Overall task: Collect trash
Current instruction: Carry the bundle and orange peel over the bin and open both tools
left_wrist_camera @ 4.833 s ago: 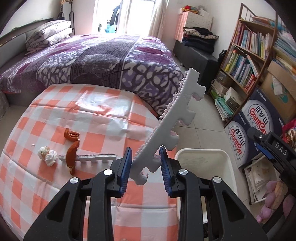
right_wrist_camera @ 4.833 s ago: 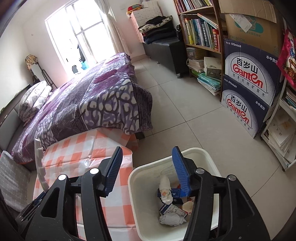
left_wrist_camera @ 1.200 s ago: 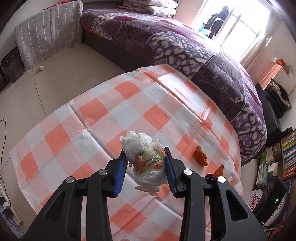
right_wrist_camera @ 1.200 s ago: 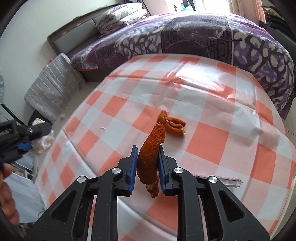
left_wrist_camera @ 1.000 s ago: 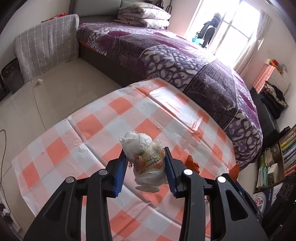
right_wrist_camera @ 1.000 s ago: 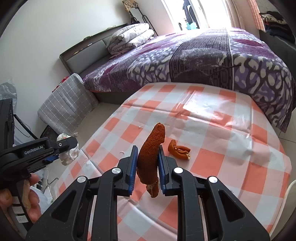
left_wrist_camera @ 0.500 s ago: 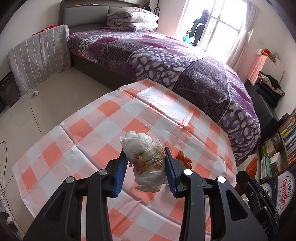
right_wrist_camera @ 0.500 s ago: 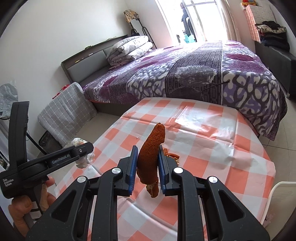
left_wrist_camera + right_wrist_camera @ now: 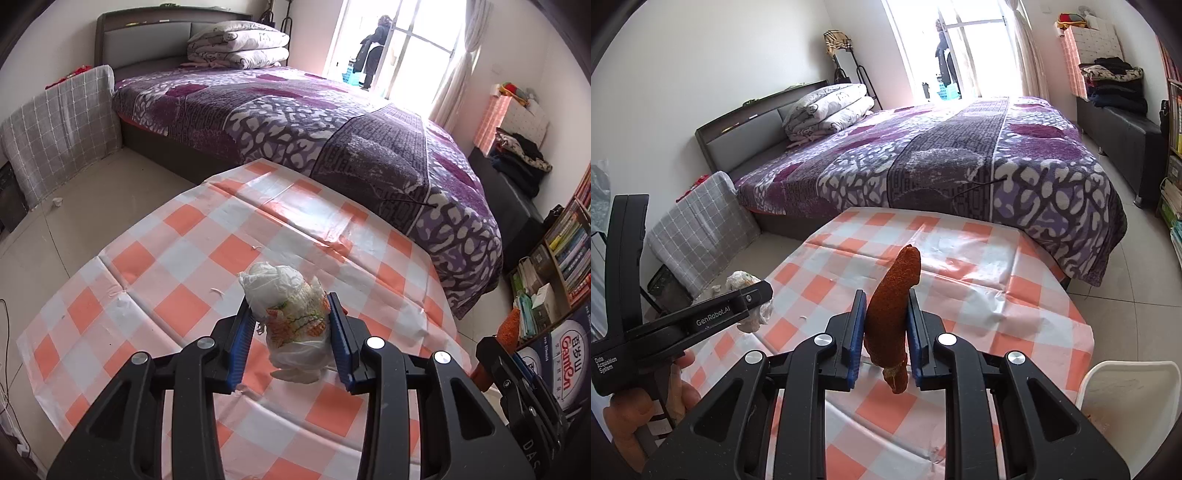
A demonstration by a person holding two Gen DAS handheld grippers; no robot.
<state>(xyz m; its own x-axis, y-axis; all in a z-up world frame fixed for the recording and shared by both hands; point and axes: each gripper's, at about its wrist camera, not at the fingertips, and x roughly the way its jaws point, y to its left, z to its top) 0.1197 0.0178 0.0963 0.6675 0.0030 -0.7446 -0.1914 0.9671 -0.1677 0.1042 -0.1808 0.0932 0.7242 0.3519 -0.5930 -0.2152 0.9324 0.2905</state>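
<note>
Jaws of both grippers are clamped, the left gripper (image 9: 291, 328) on a crumpled plastic wad (image 9: 291, 314), the right gripper (image 9: 884, 332) on an upright orange peel (image 9: 892, 310), nearer the white bin (image 9: 1126, 391) at four o'clock.

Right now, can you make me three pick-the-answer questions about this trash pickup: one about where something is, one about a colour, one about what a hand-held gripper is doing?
1. Where is the white bin?
A. on the bed
B. at the table's right end
C. under the window

2. What colour are the cloth's squares?
A. orange and white
B. green and yellow
C. black and red

3. What is the right hand-held gripper doing?
A. hanging open
B. holding a book
C. clamped on an orange peel

Answers:
1 B: the bin's rim shows just past the table's right edge.
2 A: the checks are orange and white.
3 C: both blue pads press the peel, held upright.
</note>
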